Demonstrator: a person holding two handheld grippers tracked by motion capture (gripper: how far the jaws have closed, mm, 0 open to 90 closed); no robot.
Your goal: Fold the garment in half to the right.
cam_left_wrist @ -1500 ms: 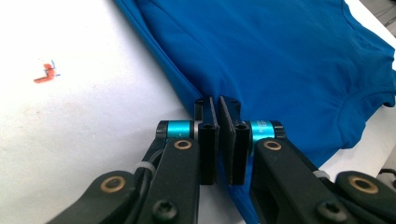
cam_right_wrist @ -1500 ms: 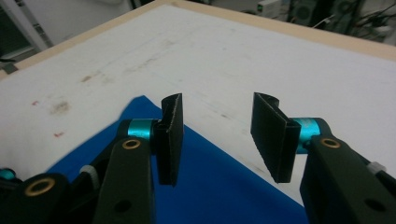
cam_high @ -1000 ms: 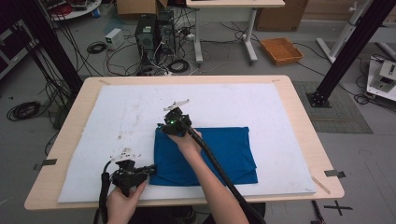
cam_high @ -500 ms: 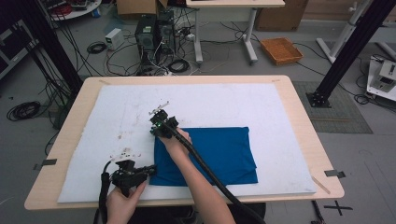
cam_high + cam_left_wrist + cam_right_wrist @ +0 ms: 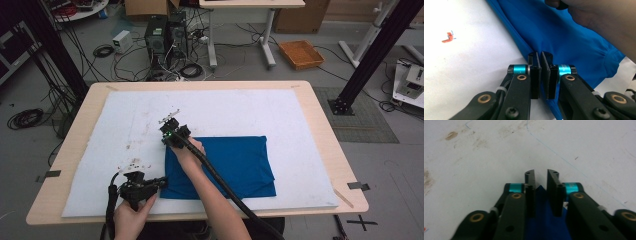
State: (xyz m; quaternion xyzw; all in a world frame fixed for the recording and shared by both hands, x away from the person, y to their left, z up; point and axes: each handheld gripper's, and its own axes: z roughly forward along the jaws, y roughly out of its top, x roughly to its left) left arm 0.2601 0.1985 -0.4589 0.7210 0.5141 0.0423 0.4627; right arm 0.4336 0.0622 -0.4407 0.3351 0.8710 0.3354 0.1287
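Blue cloth, folded into a rectangle, is seen in the high view on the white mat covering the table. Its near left corner is pinned by the left gripper, probably so the fabric stays put, while the right gripper is set at the far left corner, likely for a fold.

In the left gripper view, the left gripper is closed tight on the cloth's edge, with the fabric spreading away beyond it.

In the right gripper view, the jaws of the right gripper have just been closing; a narrow gap remains, with the cloth's corner lying between them, not visibly pinched.
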